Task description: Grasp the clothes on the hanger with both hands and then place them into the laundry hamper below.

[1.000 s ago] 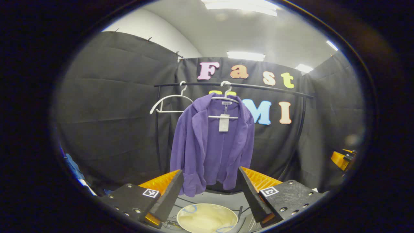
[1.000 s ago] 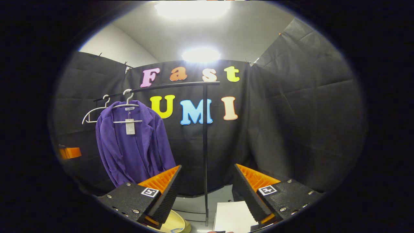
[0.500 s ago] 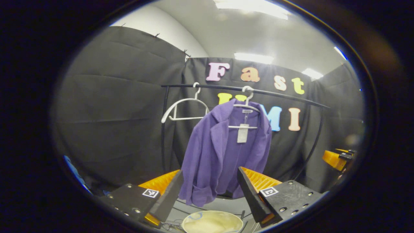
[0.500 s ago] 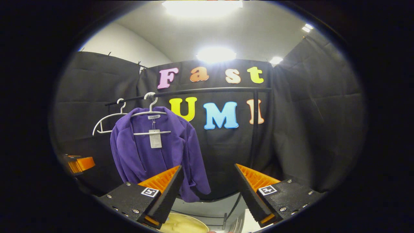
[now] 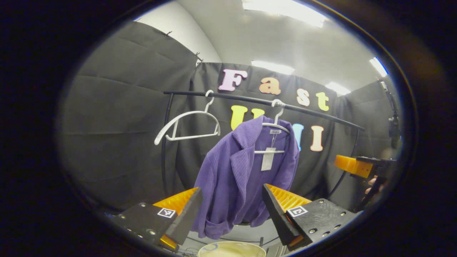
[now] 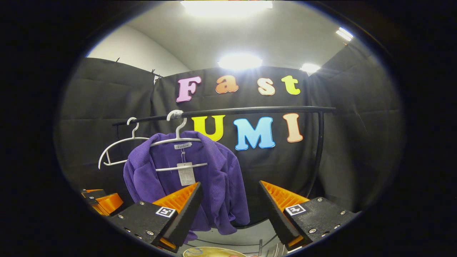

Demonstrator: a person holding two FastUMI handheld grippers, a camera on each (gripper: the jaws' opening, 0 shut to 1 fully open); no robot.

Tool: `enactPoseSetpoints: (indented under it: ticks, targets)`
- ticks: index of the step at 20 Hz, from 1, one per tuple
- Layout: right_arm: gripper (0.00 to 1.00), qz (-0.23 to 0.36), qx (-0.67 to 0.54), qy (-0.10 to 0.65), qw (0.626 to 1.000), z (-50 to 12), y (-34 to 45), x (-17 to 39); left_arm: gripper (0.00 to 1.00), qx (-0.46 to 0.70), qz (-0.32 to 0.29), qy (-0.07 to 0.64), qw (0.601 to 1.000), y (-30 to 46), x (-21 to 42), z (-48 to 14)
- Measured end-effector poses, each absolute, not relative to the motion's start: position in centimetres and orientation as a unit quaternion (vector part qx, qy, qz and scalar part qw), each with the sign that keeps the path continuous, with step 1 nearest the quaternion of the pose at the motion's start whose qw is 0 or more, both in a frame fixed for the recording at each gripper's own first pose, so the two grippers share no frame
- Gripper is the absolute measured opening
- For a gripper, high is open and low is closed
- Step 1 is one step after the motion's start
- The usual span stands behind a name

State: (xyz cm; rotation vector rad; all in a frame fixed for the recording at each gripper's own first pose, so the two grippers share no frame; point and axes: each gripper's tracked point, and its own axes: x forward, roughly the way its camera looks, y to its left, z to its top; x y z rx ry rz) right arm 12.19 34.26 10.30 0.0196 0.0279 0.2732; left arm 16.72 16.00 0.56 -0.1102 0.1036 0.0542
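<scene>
A purple jacket (image 5: 246, 178) (image 6: 217, 178) hangs on a white hanger (image 5: 275, 125) (image 6: 176, 141) from a black rail (image 5: 250, 100) (image 6: 250, 110), a paper tag at its collar. The left gripper (image 5: 230, 210) is open, its fingers apart in front of the jacket's lower left half, not touching it. The right gripper (image 6: 228, 210) is open too, its fingers framing the jacket's right edge from a distance. The cream rim of the hamper (image 5: 232, 248) (image 6: 214, 251) shows below the jacket. In the left gripper view the other gripper (image 5: 360, 167) appears at the far right, with part of a hand.
An empty white hanger (image 5: 187, 125) (image 6: 119, 151) hangs on the rail to the left of the jacket. The rail's upright posts (image 5: 164, 150) (image 6: 317, 150) stand at each end. Black cloth walls close in on all sides.
Both grippers have come closer to the rack and risen. The jacket looms larger in both views, and the hamper has slid toward the bottom edge. Both stay open.
</scene>
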Motion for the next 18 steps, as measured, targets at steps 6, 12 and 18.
enactPoseSetpoints:
  ticks: [6, 12, 18]
  targets:
    - [0.95, 0.155, 0.036, 0.023, 0.987, 11.1, 37.1, 15.5, 1.00, -0.079, 0.030, 0.047, 0.995, 14.4, 20.5, 2.1]
    - [0.96, 0.199, 0.029, 0.016, 0.979, 9.6, 40.1, 20.4, 0.96, -0.068, 0.068, 0.021, 0.995, 12.7, 24.0, 2.9]
    - [0.95, 0.259, 0.055, 0.069, 0.962, 5.8, 42.2, 25.3, 0.96, -0.118, 0.118, 0.063, 0.984, 13.4, 26.8, -1.2]
